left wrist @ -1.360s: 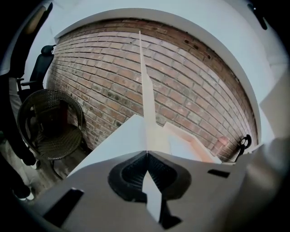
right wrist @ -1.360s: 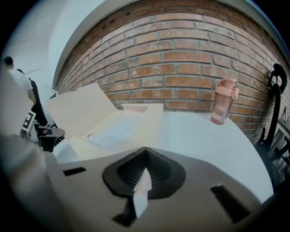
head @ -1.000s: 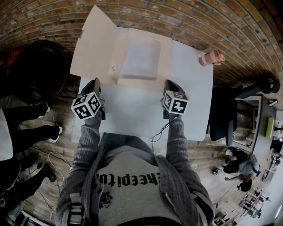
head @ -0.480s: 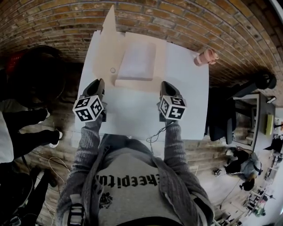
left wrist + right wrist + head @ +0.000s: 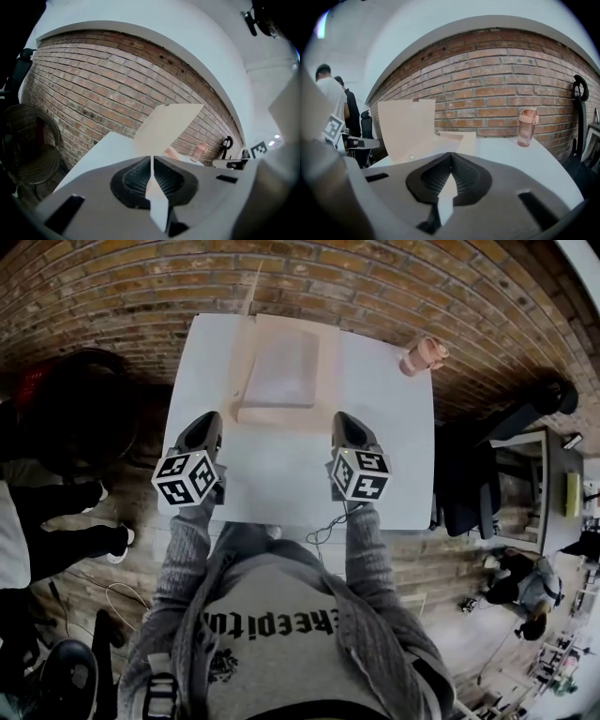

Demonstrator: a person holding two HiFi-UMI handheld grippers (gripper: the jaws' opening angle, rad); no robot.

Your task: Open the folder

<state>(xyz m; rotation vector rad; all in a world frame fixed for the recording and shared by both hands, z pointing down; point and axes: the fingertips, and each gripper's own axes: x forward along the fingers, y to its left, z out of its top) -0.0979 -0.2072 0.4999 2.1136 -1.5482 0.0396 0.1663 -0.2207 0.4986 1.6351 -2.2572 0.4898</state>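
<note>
left gripper [image 5: 207, 420]: jaws together, pads meeting along a thin seam, nothing between them. right gripper [image 5: 343, 418]: jaws likewise together, empty. both point away from the torso, tipped somewhat downward, roughly parallel, well apart. left marker cube [image 5: 186, 477] and right marker cube [image 5: 361, 474] face up toward the head camera. forearms in grey knit sleeves [image 5: 184, 549] reach forward from the body, elbows bent, near the sides.

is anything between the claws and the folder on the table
Nothing visible. Only bare table lies between the left claw, the right claw and the folder; the pink bottle stands off to the right.
</note>
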